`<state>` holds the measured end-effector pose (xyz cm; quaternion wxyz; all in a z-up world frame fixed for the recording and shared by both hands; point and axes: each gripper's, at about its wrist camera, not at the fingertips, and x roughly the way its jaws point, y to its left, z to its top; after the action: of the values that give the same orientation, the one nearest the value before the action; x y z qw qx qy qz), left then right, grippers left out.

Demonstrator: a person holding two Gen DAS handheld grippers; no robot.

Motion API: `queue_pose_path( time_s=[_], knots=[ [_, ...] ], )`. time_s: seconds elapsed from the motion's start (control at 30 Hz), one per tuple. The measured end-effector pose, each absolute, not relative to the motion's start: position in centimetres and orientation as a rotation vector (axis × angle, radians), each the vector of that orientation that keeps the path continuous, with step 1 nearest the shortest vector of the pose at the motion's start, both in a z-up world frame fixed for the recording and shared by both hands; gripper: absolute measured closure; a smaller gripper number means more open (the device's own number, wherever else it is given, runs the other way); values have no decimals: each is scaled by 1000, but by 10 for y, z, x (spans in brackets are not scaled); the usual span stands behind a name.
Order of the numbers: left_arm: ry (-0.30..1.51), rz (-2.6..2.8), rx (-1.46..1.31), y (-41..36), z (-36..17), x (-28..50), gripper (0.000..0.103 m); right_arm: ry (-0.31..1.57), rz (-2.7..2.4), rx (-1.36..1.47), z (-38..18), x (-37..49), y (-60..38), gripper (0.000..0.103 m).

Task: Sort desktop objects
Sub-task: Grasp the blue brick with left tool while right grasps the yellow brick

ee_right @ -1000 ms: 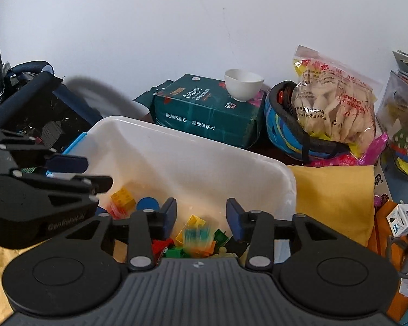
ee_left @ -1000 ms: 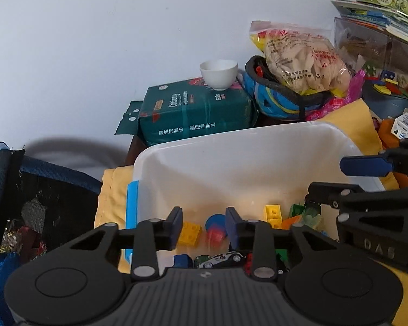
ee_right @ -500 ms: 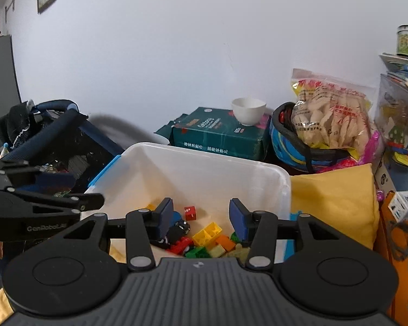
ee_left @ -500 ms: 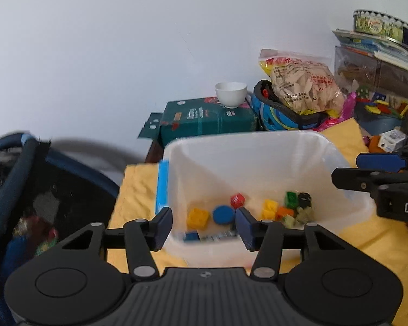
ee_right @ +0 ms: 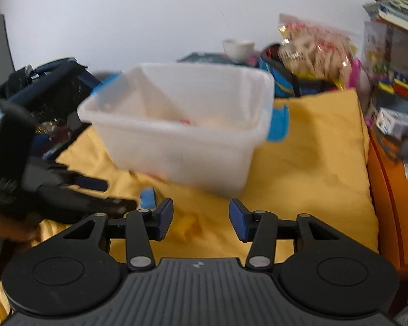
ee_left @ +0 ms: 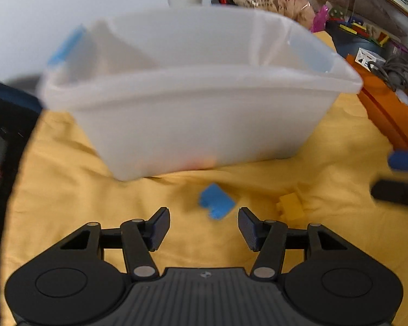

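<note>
Left claw [ee_left: 204, 225] opening, empty, above a blue block [ee_left: 216, 202] before the white bin [ee_left: 198, 114]; right claw [ee_right: 201, 218] apart, empty

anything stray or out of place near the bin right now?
Yes. Two bricks lie loose on the yellow cloth in front of the white bin rather than inside it: a blue brick just ahead of the empty left gripper, whose jaws are opening, and a yellow brick to its right. The frames are blurred, so finer detail is unclear.
</note>
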<state>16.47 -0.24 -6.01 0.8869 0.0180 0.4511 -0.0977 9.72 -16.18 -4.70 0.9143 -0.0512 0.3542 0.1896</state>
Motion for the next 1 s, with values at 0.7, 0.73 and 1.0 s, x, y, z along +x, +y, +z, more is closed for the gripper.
queue_pose_path(
  time_s=[0.7, 0.73, 1.0],
  knots=[
    [1027, -254, 84, 25, -74, 137, 65, 870, 388, -177, -120, 129, -117, 57],
    [1028, -248, 86, 25, -76, 134, 65, 878, 383, -184, -123, 131, -115, 57],
    [1004, -239, 110, 22, -77, 122, 66, 885, 396, -211, -125, 127, -116, 75]
  ],
)
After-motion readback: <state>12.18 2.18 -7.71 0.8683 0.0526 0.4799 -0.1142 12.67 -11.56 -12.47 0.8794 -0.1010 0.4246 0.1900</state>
